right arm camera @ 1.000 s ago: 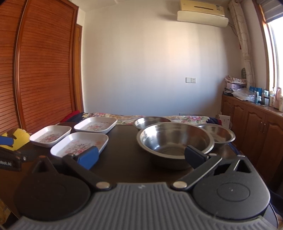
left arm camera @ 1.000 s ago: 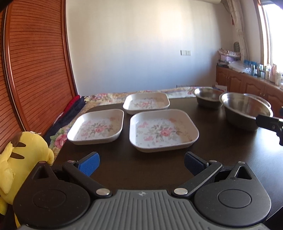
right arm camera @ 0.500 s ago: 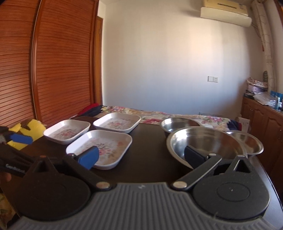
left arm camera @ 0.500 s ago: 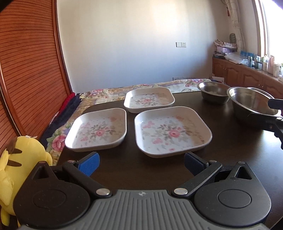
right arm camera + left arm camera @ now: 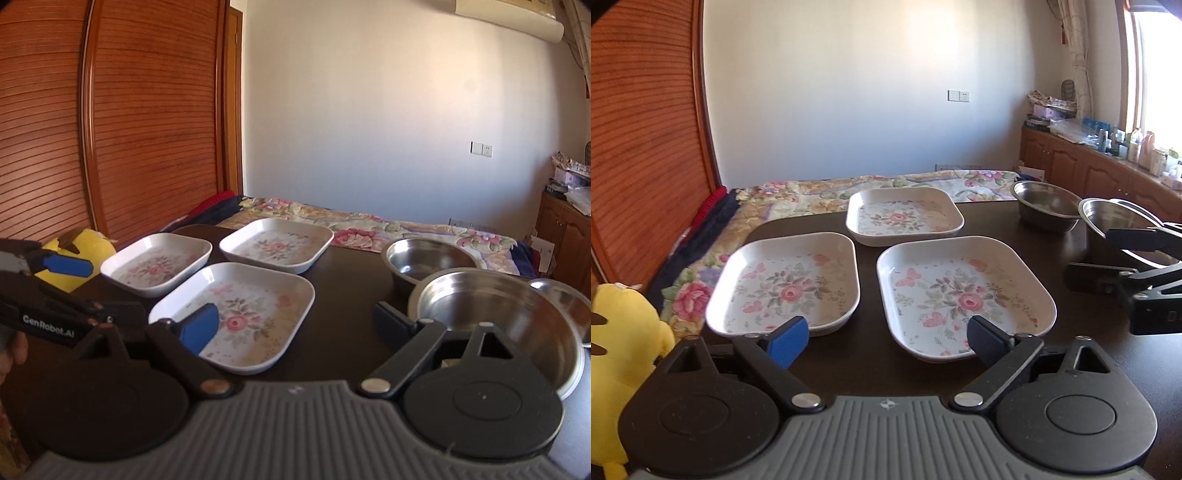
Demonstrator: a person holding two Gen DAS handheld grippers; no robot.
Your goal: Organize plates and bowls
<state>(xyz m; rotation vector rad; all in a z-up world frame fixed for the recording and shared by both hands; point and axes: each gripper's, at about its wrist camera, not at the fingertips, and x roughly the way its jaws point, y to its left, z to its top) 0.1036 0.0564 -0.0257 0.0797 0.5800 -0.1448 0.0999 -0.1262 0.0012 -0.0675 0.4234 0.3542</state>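
Three floral square plates [image 5: 964, 295] lay apart on dark tabletop [image 5: 871, 354], one behind other two; three steel bowls [image 5: 495, 317] clustered to right, whether touching unclear. Plates looked stiff, light, glossy — likely melamine, slippery; best pinched at raised rim. Bowls rigid, thin-lipped, slick; grip at lip. Left tongs [image 5: 886, 341] wide, jaws just closing slightly, nothing between, hovered before nearest plates. Right tongs [image 5: 295, 325] wide too, jaws just closing slightly, empty, between near plate and largest bowl. Yellow plush toy [image 5: 620, 332] at left edge.
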